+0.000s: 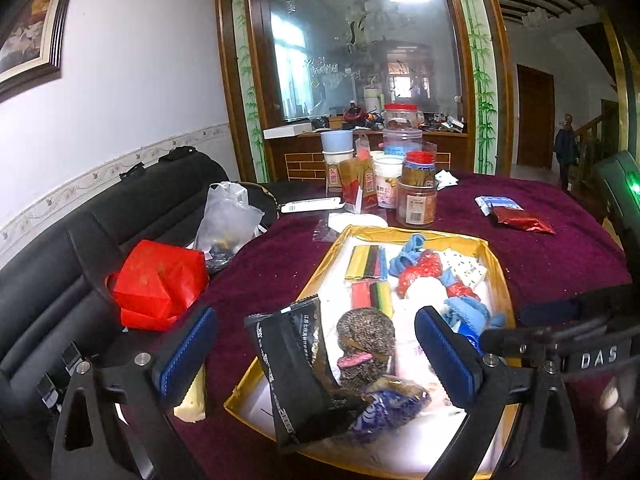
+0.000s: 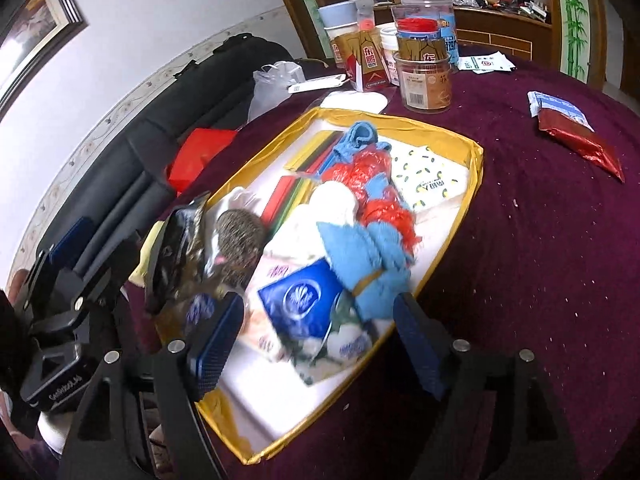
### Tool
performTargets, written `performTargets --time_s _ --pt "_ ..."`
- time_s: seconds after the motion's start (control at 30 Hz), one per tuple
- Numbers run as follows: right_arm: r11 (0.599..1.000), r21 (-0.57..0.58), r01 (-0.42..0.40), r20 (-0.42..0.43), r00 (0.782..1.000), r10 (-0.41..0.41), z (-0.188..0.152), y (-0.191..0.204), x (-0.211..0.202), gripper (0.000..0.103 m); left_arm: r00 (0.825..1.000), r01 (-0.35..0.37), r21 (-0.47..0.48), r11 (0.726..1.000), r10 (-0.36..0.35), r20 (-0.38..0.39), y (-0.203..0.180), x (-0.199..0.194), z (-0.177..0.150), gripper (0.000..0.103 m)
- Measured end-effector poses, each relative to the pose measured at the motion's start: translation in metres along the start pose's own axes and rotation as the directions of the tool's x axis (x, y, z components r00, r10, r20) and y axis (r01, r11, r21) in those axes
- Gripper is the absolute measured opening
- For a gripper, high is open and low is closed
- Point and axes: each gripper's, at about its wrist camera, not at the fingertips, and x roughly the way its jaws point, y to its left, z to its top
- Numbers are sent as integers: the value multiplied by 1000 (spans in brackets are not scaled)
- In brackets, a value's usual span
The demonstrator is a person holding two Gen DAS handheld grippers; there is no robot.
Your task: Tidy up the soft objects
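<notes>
Both grippers spread wide, holding nothing. Left gripper (image 1: 316,356) hovering over the near-left corner of the gold-rimmed box (image 1: 494,276), the black packet (image 1: 296,368) lying straight ahead between its fingers, long axis running away from the camera and draped over the box's left rim. Right gripper (image 2: 320,332) poised at the box's near edge, blue tissue pack (image 2: 298,304) directly ahead between its fingers, blue cloth bundle (image 2: 372,256) just beyond. Probably nearer for the packet: left gripper. Red foil pouch (image 2: 580,144) lying apart toward the surface's far-right edge.
</notes>
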Motion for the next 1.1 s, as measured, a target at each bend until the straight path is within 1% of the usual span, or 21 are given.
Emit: performTargets --time_s 0.17,0.27,0.33,0.4,0.47,0.5,0.57,0.63,0.7,0.73,0.77,0.8,0.83,0.87,0.9,0.93,0.97,1.0,1.03,1.07,1.1 --pt "997 -24 66 44 997 -65 -16 -1 -25 79 1000 2 8 1000 -2 19 -9 -14 1 102" --pt "993 -14 114 66 991 -113 -26 -13 -41 81 999 9 14 1000 -9 31 -15 -23 3 102" --pt "986 2 165 75 984 -164 -34 -25 -50 82 999 11 21 1000 -12 38 -20 -29 4 102" --pt "966 22 256 80 963 -257 -43 -45 -57 84 999 12 31 999 -14 48 -25 -36 5 102" --pt "932 40 360 81 929 -362 -52 -66 -62 86 998 16 39 999 -18 55 -30 -42 5 102" --pt "903 51 426 78 900 -429 -57 -81 -63 86 998 18 42 999 -21 59 -33 -45 5 102" --pt "858 76 509 55 857 -513 -66 -108 -63 86 998 21 45 999 -24 63 -37 -50 6 102" --pt "829 119 547 18 833 -552 -74 -139 -63 86 997 25 48 999 -28 71 -44 -56 7 102" --pt "807 176 564 -6 820 -572 -81 -170 -66 86 996 33 38 999 -36 79 -51 -62 10 102" --pt "794 202 573 -13 813 -583 -84 -185 -67 86 995 49 36 998 -51 83 -53 -64 11 102" --pt "784 223 579 -19 807 -591 -85 -199 -68 86 991 90 35 995 -93 98 -59 -69 13 102" --pt "781 239 577 -24 808 -589 -86 -210 -67 86 987 112 34 993 -115 108 -60 -71 14 102" --pt "787 261 558 -38 821 -570 -85 -225 -65 85 981 144 32 989 -147 125 -64 -74 16 102" --pt "801 291 523 -43 844 -535 -83 -233 -65 90 976 167 26 986 -169 135 -69 -76 19 102" --pt "806 314 502 -24 853 -522 -81 -239 -68 92 978 159 19 987 -160 132 -73 -76 20 102" --pt "805 330 492 -7 855 -519 -78 -243 -70 95 980 152 14 988 -153 127 -76 -75 22 102" --pt "808 332 487 -5 858 -514 -75 -246 -68 102 979 169 8 986 -169 117 -80 -71 25 102" --pt "816 322 480 -28 867 -498 -72 -251 -62 103 977 185 -1 983 -184 109 -82 -68 26 102" --pt "807 277 521 -51 847 -529 -69 -249 -55 103 975 204 -20 979 -202 92 -84 -64 28 102" --pt "807 247 536 -54 840 -541 -67 -246 -53 103 973 221 -42 974 -218 69 -85 -59 28 102" --pt "810 240 535 -45 840 -541 -67 -245 -52 102 972 232 -60 971 -230 47 -86 -53 29 102"
